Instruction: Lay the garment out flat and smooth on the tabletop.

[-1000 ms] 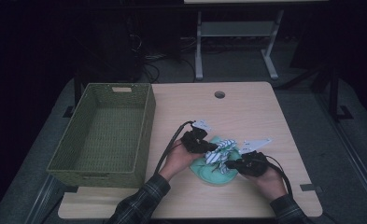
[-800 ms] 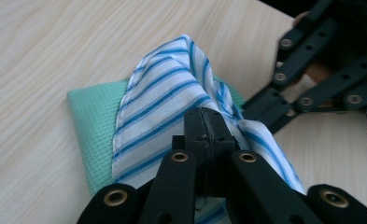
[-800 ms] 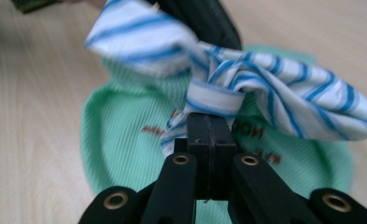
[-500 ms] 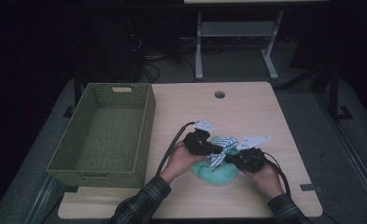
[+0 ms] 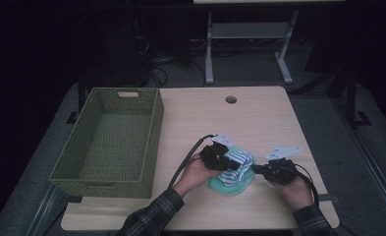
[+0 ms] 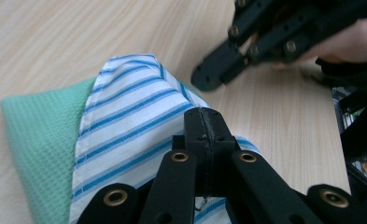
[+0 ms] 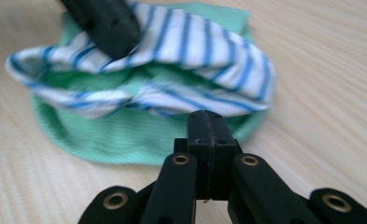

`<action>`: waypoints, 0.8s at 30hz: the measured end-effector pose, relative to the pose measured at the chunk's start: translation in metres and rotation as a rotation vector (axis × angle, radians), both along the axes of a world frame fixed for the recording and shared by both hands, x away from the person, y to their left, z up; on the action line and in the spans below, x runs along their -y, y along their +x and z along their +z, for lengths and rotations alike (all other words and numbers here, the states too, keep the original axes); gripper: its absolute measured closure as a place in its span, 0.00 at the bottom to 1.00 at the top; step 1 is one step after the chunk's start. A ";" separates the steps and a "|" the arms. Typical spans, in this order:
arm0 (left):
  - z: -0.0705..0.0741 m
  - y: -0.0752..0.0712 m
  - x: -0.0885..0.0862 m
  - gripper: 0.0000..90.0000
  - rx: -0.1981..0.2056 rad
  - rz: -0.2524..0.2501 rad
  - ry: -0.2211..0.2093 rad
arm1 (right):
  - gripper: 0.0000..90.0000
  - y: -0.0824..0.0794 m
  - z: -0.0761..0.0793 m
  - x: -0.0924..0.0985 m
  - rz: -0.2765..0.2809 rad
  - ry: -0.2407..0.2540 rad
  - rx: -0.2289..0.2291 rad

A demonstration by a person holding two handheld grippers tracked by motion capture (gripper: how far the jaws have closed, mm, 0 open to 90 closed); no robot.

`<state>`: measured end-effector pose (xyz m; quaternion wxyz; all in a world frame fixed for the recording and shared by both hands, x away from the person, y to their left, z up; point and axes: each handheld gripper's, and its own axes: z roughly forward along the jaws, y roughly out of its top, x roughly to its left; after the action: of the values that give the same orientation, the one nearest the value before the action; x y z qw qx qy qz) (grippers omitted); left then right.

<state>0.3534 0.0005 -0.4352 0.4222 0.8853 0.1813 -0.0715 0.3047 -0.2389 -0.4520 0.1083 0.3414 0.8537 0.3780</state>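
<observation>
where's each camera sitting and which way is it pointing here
High view: above the person's side, looking forward and down at the table, basket, both forearms.
Left gripper view: along its shut jaws over the striped cloth; right gripper beyond.
Right gripper view: along its shut jaws toward the green cloth.
All share the striped cloth.

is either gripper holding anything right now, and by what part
The left gripper lies shut over the striped cloth, but whether fabric is pinched cannot be told. The right gripper is shut on nothing, just short of the green cloth.
</observation>
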 end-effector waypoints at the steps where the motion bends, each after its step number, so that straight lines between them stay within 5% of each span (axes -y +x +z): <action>1: -0.001 -0.001 0.001 0.99 -0.001 -0.002 0.008 | 1.00 0.001 0.000 0.002 -0.005 0.001 0.000; 13: -0.019 -0.009 0.016 0.99 -0.001 -0.048 0.089 | 1.00 0.005 -0.001 0.013 -0.030 0.003 -0.006; 24: -0.002 -0.015 0.009 0.99 0.023 -0.053 0.054 | 1.00 0.009 0.003 0.009 -0.004 0.028 -0.027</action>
<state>0.3387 -0.0082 -0.4373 0.3982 0.9016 0.1549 -0.0677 0.3141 -0.2478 -0.4486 0.0926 0.3496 0.8491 0.3849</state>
